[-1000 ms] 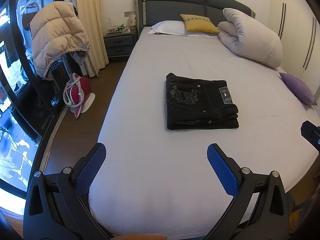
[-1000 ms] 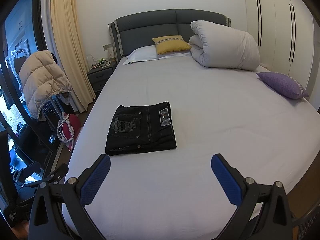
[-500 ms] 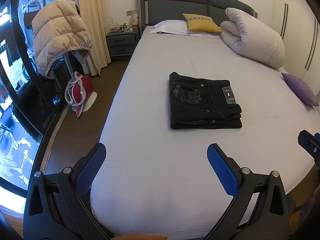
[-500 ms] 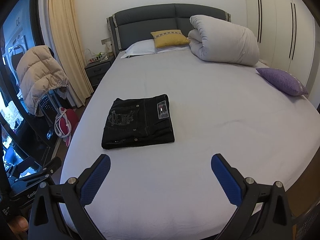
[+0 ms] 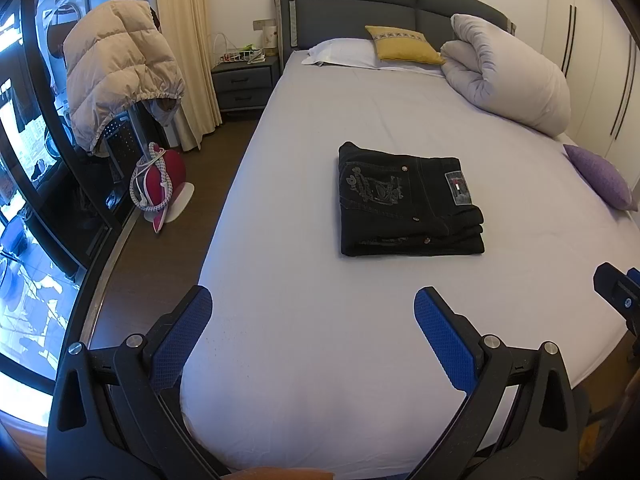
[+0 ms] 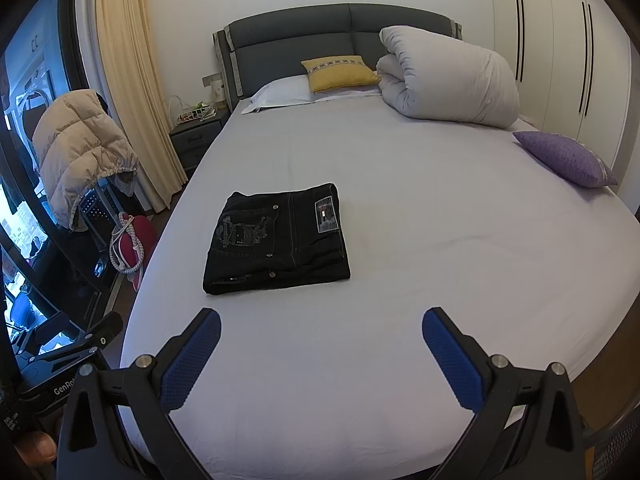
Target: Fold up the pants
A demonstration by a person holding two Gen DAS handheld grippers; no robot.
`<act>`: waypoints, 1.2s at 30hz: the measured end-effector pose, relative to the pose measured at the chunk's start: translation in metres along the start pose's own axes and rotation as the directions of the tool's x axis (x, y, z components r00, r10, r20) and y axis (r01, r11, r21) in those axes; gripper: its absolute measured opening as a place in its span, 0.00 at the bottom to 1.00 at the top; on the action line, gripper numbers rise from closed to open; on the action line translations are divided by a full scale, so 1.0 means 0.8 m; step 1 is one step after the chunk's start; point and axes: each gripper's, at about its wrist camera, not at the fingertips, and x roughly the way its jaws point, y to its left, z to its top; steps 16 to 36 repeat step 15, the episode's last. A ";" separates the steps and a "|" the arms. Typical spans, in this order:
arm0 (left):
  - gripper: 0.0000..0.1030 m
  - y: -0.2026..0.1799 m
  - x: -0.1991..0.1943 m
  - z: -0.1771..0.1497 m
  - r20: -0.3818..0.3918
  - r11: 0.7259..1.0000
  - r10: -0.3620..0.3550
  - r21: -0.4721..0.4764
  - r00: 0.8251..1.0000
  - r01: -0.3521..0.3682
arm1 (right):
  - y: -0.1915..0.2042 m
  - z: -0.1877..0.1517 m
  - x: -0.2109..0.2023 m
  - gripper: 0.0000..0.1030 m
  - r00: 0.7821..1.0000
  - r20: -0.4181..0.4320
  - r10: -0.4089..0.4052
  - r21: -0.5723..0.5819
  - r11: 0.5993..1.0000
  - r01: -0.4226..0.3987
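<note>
I see the black jeans (image 5: 408, 204) folded into a compact rectangle at the centre of the left wrist frame, lying on the bed sheet (image 5: 320, 360). My left gripper (image 5: 313, 312) has its jaws spread wide and empty; the right gripper (image 6: 321, 330) likewise. On the nightstand (image 5: 244, 80), upper left of the frame, a wire basket (image 5: 236, 50) holds small items too blurred to name.

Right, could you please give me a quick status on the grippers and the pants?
Left hand-held gripper open, empty. Right hand-held gripper open, empty. Black pants folded flat on the bed, untouched. Nothing in the way.
</note>
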 end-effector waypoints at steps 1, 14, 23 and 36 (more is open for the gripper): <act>1.00 0.000 0.000 0.000 -0.001 1.000 0.000 0.000 1.000 0.000 | 0.000 0.000 0.000 1.00 1.000 0.000 0.000 0.001 1.000 0.000; 1.00 0.000 0.004 -0.005 -0.006 1.000 0.006 0.007 1.000 -0.006 | -0.002 -0.006 0.005 1.00 1.000 -0.015 0.000 0.009 1.000 0.000; 1.00 0.001 0.005 -0.006 -0.007 1.000 0.009 0.009 1.000 -0.009 | -0.003 -0.006 0.005 1.00 1.000 -0.016 0.000 0.010 1.000 0.001; 1.00 0.001 0.005 -0.006 -0.007 1.000 0.009 0.009 1.000 -0.009 | -0.003 -0.006 0.005 1.00 1.000 -0.016 0.000 0.010 1.000 0.001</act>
